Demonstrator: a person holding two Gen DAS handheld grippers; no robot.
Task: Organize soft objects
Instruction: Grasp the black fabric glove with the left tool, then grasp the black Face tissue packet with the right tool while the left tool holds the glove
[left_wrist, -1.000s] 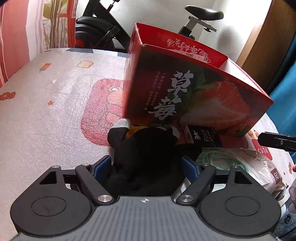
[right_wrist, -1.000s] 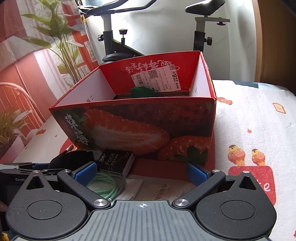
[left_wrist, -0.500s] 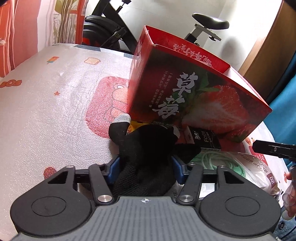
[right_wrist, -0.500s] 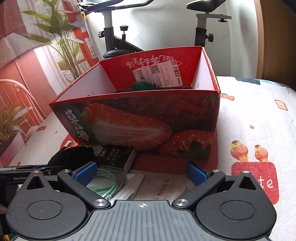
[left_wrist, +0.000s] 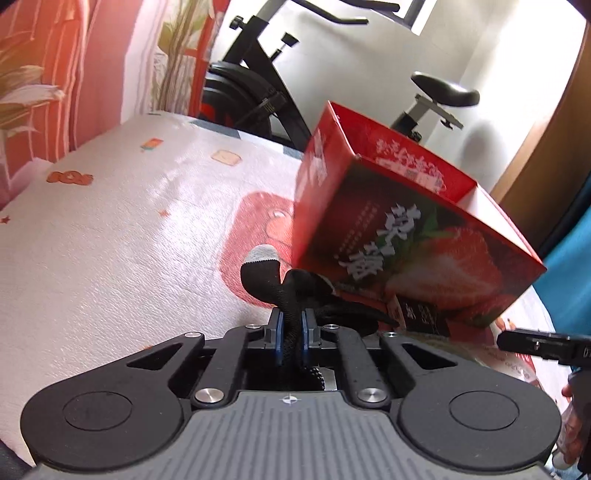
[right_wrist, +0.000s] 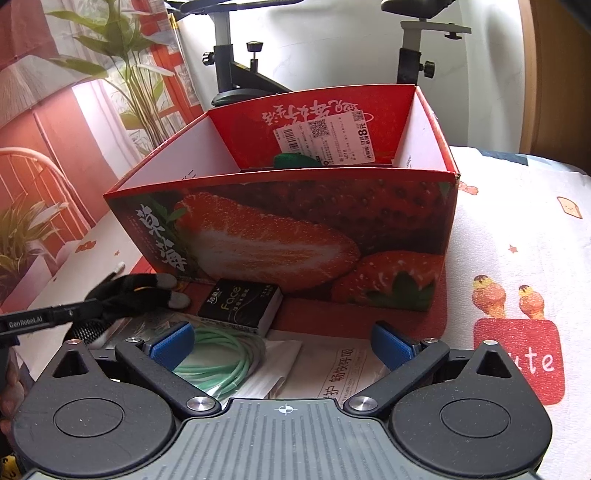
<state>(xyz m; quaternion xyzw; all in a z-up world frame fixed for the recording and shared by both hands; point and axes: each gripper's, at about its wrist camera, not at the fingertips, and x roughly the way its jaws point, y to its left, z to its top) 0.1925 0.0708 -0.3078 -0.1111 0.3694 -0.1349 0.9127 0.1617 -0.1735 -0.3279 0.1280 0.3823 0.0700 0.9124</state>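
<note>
My left gripper (left_wrist: 291, 334) is shut on a black glove (left_wrist: 280, 284) with grey fingertips and holds it just in front of the red strawberry box (left_wrist: 399, 236). The glove also shows in the right wrist view (right_wrist: 129, 295), hanging from the left gripper's finger (right_wrist: 37, 321). My right gripper (right_wrist: 282, 345) is open and empty, low over a clear bag with a coiled green cable (right_wrist: 221, 360). The open box (right_wrist: 295, 236) stands ahead of it, with something green (right_wrist: 295, 160) inside.
A black "Face" tissue pack (right_wrist: 240, 306) lies against the box front. A printed plastic packet (right_wrist: 332, 373) lies under my right gripper. The patterned tablecloth (left_wrist: 110, 229) spreads left of the box. An exercise bike (left_wrist: 258, 85) stands behind the table.
My left gripper has closed on the black glove and lifted it off the table, tilting upward. The right gripper has stayed open, almost still.
</note>
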